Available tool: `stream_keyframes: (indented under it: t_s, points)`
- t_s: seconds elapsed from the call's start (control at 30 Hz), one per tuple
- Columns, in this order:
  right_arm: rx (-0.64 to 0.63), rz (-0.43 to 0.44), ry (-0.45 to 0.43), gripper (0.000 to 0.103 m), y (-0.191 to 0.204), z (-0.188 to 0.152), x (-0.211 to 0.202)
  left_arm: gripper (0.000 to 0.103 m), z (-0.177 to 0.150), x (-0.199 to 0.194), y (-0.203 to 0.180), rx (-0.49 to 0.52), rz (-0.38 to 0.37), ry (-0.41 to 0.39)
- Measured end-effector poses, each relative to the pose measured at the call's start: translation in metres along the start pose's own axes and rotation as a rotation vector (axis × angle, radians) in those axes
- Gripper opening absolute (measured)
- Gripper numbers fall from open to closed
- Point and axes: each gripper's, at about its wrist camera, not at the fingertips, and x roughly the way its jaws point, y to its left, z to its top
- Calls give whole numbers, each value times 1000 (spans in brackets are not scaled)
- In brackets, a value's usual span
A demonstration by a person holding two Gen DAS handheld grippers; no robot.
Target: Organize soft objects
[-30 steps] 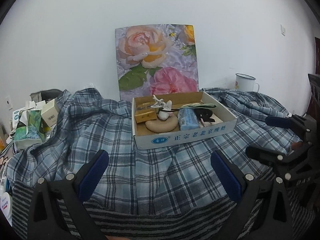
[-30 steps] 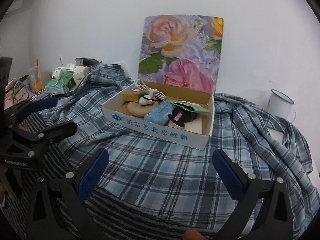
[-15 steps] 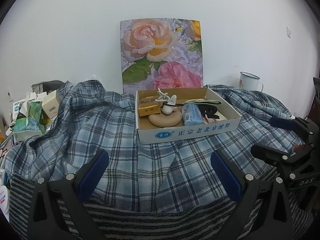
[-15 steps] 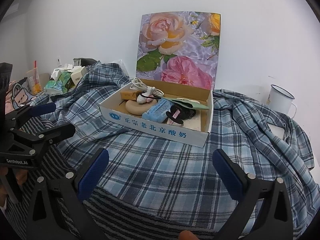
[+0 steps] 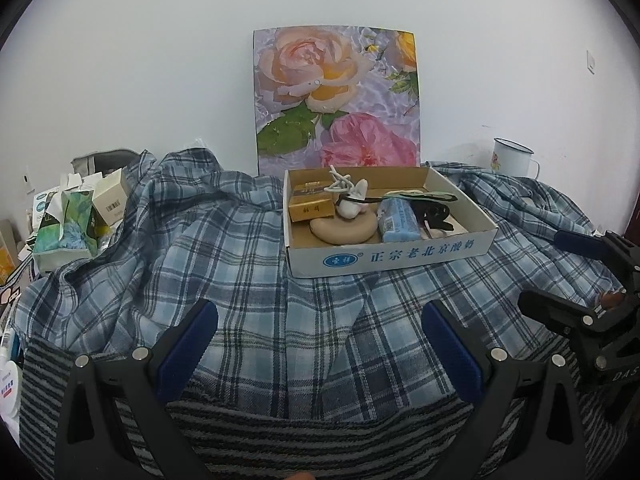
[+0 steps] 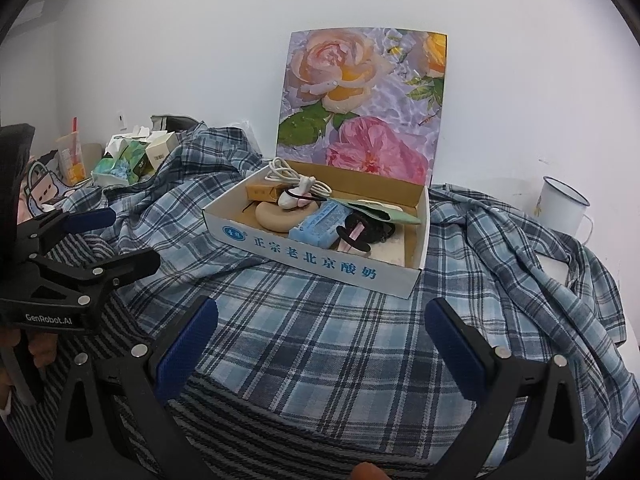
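A blue plaid shirt (image 5: 248,264) (image 6: 360,320) lies spread over a striped towel (image 5: 320,432) (image 6: 280,432). On the shirt sits an open cardboard box (image 5: 392,258) (image 6: 316,258). It holds a beige round pad (image 5: 344,230) (image 6: 276,216), a blue tissue pack (image 5: 398,220) (image 6: 320,224), a white cable (image 5: 340,186) and a black hair clip (image 6: 360,232). My left gripper (image 5: 320,344) (image 6: 120,240) hovers open over the shirt's near edge. My right gripper (image 6: 320,344) (image 5: 560,272) is open beside it, on the right, with nothing held.
A floral panel (image 5: 336,96) leans on the wall behind the box. A white enamel mug (image 5: 512,156) (image 6: 560,208) stands at the back right. Tissue packs and small cartons (image 5: 68,220) crowd the left edge. A hand (image 6: 36,344) grips the left tool.
Both views have shifted a little, and the box and floral panel now sit slightly higher and nearer in frame. Both grippers stay open and hold nothing.
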Motion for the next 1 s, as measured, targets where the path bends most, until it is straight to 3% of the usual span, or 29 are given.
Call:
stream_keyframes:
  t_s: [1.0]
  points:
    - [-22, -6, -5, 103, 4, 1, -2, 103, 0, -1, 0, 5, -5, 2]
